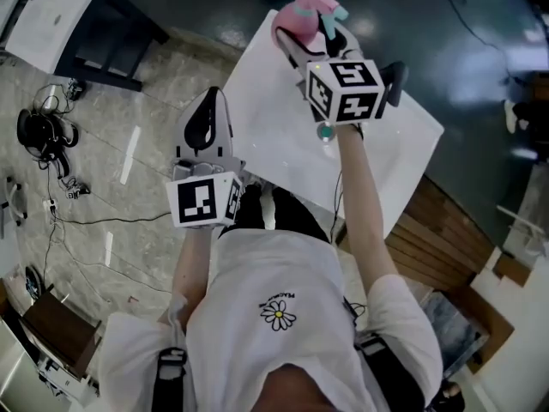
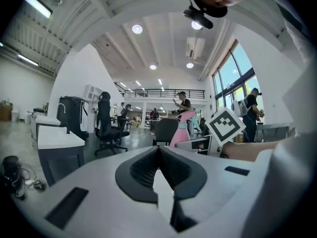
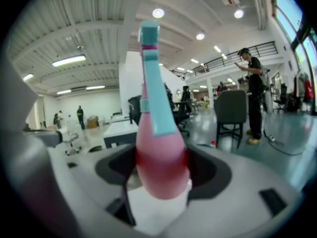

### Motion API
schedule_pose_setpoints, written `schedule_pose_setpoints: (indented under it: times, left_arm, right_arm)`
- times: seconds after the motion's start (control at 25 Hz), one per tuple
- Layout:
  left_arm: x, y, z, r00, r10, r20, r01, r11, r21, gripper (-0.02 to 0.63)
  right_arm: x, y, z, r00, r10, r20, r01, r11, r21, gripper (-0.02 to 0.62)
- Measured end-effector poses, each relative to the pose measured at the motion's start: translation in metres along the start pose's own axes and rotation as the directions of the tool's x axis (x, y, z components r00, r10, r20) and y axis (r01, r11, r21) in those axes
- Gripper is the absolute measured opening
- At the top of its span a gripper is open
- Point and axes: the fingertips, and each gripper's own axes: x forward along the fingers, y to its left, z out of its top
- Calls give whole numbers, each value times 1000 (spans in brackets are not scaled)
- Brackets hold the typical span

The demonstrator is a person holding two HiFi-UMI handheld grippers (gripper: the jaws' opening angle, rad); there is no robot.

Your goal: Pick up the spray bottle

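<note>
Head view is showing the right gripper (image 1: 302, 43) clamping a pink spray bottle (image 1: 294, 20) with a teal trigger at the top centre of the frame, over the far corner of a white table (image 1: 283, 136); whether the bottle's base is touching the tabletop cannot be told. Right gripper view is showing both jaws pressing the bottle's body, nozzle pointing up. At centre left the left gripper (image 1: 208, 101) is hovering over the table's left edge, its jaws sitting together with nothing between them. Pale marbled floor (image 1: 111, 118) is filling the left side, tangled cables (image 1: 51, 136) lying on it, and dark glossy floor (image 1: 412, 24) is running across the top. Gripper views are showing an open hall with round ceiling lights (image 2: 137, 29), a mezzanine railing (image 2: 163, 91), an office chair (image 3: 230, 108) and a person (image 3: 253, 90) standing
</note>
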Motion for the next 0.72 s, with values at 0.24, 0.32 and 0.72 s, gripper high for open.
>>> schedule_pose_setpoints:
  times: [0.24,0.32,0.72]
  left_arm:
    - [12,-20,42,996,-47,79,46,999,10,20]
    - [12,-30,50,995,-65,78,65,998,2,20]
    - [15,-124,106,950,-273,151,264,961,76,20]
  right_arm:
    - [-62,-1,42,995,-51,85,50,999,14,324]
    - [-86,4,48,994,-55,97,52,998,34,324]
    - [-223,1,83,934,-242,261,245,969,24,324]
